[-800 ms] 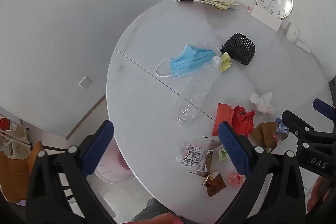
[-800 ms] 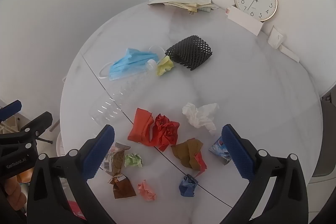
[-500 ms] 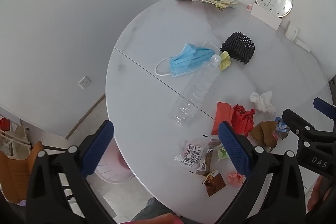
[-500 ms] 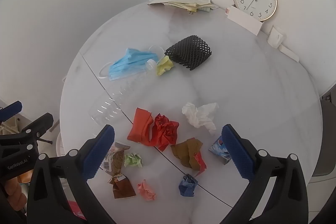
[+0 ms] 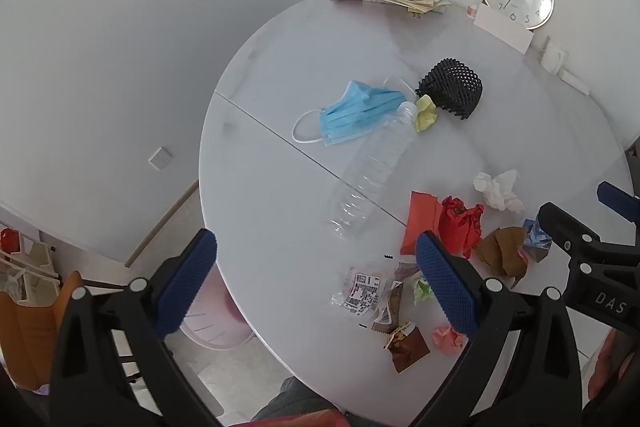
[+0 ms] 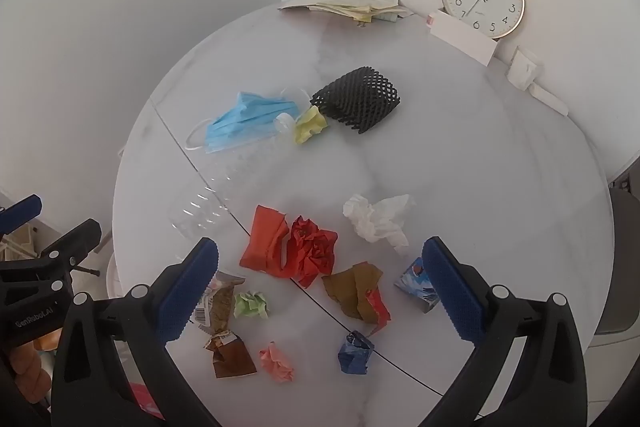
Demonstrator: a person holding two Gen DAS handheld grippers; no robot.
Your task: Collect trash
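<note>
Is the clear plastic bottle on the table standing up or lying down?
Lying down: the bottle rests on its side on the table, neck beside the blue mask.

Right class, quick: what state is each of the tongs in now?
Left tongs: open, holding nothing.
Right tongs: open, holding nothing.

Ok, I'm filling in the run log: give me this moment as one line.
phase: pre-grasp | left gripper: open, empty | right gripper: open, empty | trash: scattered on table | red paper: untouched
</note>
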